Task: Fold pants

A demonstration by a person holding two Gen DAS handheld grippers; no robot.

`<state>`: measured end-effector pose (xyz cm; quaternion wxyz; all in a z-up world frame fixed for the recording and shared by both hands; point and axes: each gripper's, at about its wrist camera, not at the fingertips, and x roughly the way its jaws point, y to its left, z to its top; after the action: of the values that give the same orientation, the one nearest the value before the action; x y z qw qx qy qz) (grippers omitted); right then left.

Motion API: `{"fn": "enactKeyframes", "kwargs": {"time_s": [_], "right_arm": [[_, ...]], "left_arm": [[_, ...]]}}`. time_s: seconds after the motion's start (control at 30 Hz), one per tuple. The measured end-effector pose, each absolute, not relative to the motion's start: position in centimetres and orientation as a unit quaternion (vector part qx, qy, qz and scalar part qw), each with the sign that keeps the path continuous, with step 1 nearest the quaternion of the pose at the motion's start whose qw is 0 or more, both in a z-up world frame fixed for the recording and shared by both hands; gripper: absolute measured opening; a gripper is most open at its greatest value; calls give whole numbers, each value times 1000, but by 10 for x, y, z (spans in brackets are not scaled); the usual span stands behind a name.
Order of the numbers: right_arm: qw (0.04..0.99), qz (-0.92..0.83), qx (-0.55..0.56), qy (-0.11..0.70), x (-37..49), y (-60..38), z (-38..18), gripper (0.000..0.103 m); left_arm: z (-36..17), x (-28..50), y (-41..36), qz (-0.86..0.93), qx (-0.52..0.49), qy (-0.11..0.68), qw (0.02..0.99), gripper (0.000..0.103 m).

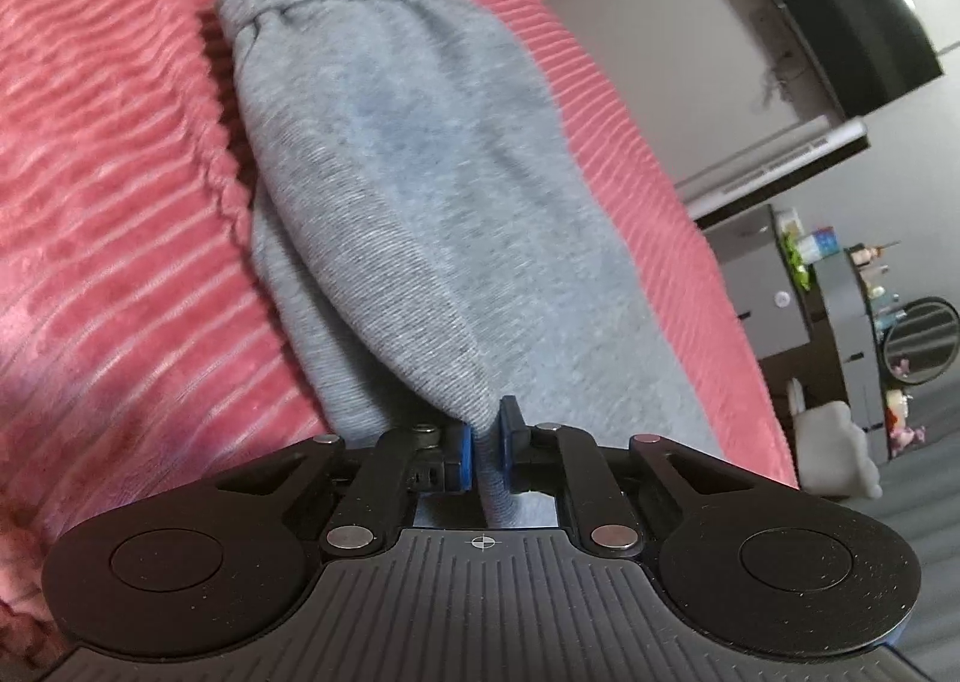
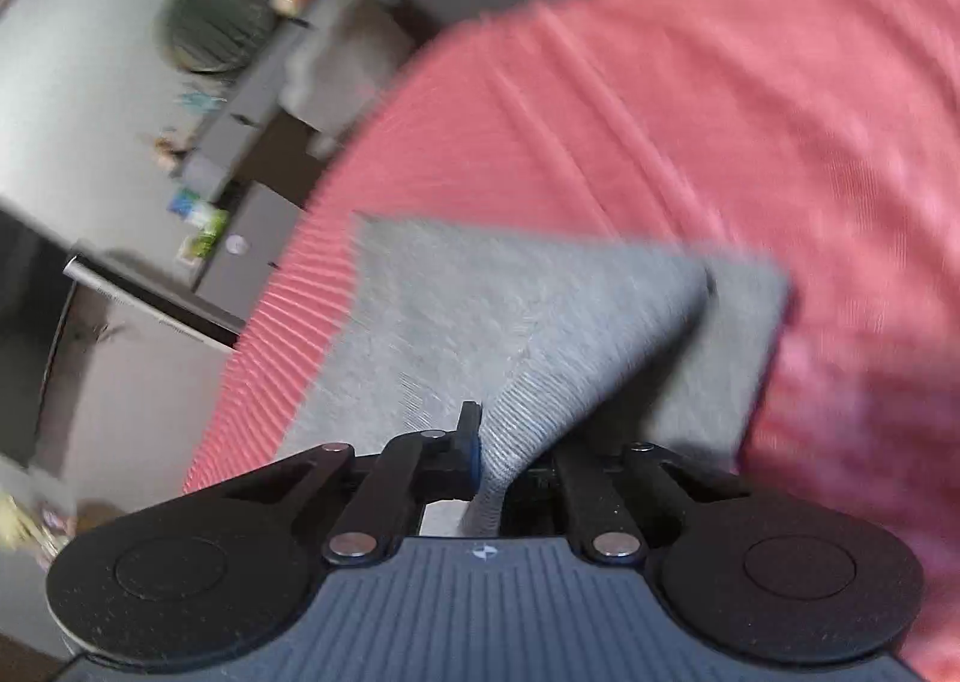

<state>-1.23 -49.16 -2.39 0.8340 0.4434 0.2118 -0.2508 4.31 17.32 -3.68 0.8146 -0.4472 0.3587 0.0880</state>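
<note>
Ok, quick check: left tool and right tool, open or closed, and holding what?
Left tool: closed, pinching a fold of the grey pants.
Right tool: closed on an edge of the pants; its right pad is hidden by cloth.

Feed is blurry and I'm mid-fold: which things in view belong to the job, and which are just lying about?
Job:
- grey pants
- left gripper, shut on the pants
- right gripper, shut on the pants
- pink bedspread, the folding surface

Lying about:
- grey cabinet with small items
- round mirror
</note>
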Motion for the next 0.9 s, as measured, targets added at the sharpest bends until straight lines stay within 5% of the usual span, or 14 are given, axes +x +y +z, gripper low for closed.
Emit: {"fn": "enactKeyframes", "kwargs": {"time_s": [0.1, 0.33, 0.47, 0.6, 0.63, 0.77, 0.9], "right_arm": [[852, -291, 390, 192, -25, -483, -9, 4], [851, -335, 289, 281, -14, -470, -42, 5], [837, -401, 241, 283, -12, -467, -24, 13], [816, -482, 191, 254, -18, -461, 1, 49], [820, -481, 194, 239, -20, -457, 8, 49], [866, -352, 283, 216, -10, -435, 18, 56], [870, -116, 391, 277, 37, -388, -3, 65]], "left_arm": [[-32, 38, 172, 88, -440, 352, 821, 10], [-17, 31, 157, 117, -369, 371, 844, 12], [-3, 23, 148, 144, -329, 351, 865, 19], [13, 9, 143, 230, -292, 291, 881, 57], [14, 6, 145, 235, -297, 276, 883, 63], [6, 13, 151, 223, -323, 290, 873, 66], [-1, 21, 154, 228, -330, 302, 865, 66]]}}
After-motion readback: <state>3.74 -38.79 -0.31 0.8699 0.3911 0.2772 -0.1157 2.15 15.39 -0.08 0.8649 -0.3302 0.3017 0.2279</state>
